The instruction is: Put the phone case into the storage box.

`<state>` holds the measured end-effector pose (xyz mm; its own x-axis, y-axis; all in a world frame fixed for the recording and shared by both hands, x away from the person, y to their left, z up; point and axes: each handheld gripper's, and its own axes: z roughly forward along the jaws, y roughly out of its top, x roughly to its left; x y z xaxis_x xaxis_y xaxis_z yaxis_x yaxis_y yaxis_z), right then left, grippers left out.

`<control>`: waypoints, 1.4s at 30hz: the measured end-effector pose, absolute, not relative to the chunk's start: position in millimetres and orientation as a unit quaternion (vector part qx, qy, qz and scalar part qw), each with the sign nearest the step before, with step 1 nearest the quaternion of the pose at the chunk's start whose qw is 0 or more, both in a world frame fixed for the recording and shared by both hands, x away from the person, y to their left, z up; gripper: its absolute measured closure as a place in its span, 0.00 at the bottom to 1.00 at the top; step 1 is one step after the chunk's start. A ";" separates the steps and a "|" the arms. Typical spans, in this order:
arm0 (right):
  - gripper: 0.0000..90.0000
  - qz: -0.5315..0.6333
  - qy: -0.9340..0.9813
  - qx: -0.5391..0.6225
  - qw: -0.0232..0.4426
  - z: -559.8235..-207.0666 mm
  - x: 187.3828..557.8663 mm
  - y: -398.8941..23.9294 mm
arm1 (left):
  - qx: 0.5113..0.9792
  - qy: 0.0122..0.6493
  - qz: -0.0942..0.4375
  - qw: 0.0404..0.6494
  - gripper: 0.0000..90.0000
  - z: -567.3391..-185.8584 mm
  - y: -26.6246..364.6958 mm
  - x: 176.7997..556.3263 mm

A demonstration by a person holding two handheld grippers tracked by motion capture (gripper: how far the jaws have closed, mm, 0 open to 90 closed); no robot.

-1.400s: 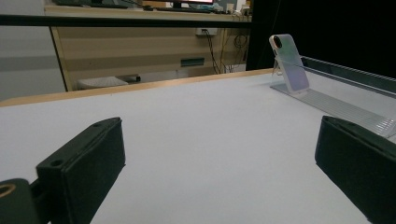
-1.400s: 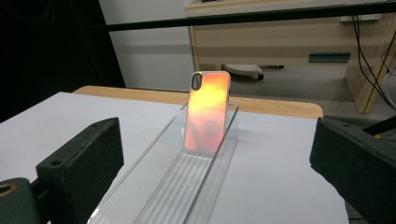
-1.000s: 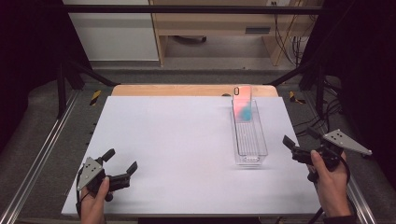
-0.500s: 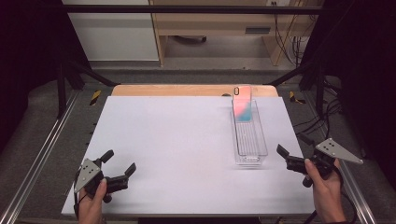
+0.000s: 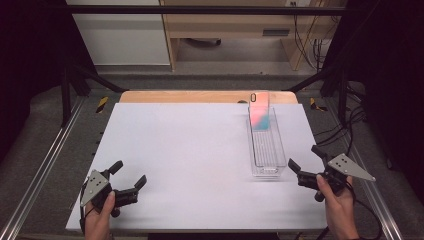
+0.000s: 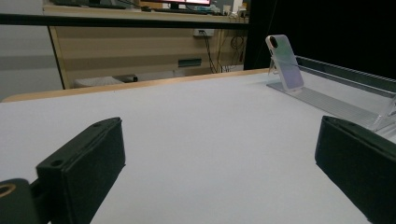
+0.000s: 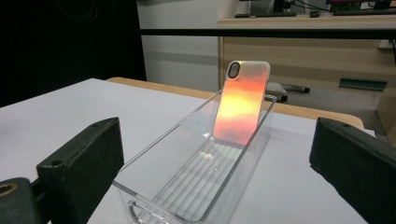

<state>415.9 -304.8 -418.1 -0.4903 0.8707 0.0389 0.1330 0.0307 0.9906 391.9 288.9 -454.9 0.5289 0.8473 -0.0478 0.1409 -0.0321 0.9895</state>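
Right tool (image 5: 306, 163): jaws wide apart, empty, at bench's near right edge.
Left tool (image 5: 129, 178): wide open, empty, near left corner.
Phone case (image 5: 259, 111): leaning upright at far end of clear bin (image 5: 266, 155).
Relation: bin's long axis runs near-to-far; right tool just beside its near end, nearer.

One iridescent phone case (image 5: 260, 111) stands in one clear plastic bin (image 5: 267, 150). Both sit on one white table (image 5: 190, 150). Two hand-held grippers are there, the left gripper (image 5: 129, 175) and the right gripper (image 5: 306, 159).
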 end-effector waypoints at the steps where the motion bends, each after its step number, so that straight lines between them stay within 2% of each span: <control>1: 0.03 0.577 0.641 0.392 0.319 -419.3 415.9 -303.3 | 0.652 0.379 0.303 0.584 0.01 -455.0 288.9 392.0; 12: 0.03 0.573 0.642 0.389 0.329 -429.9 417.6 -293.4 | 0.653 0.377 0.303 0.582 0.01 -454.9 288.4 392.2; 42: 0.03 0.559 0.671 0.377 0.308 -456.0 411.1 -270.7 | 0.658 0.368 0.305 0.582 0.01 -455.3 288.6 392.4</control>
<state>411.1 -270.7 -456.0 -0.5257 0.8506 0.0091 0.1620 0.0895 0.9827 392.4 288.6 -455.3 0.5434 0.8390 -0.0270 0.1288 -0.0515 0.9903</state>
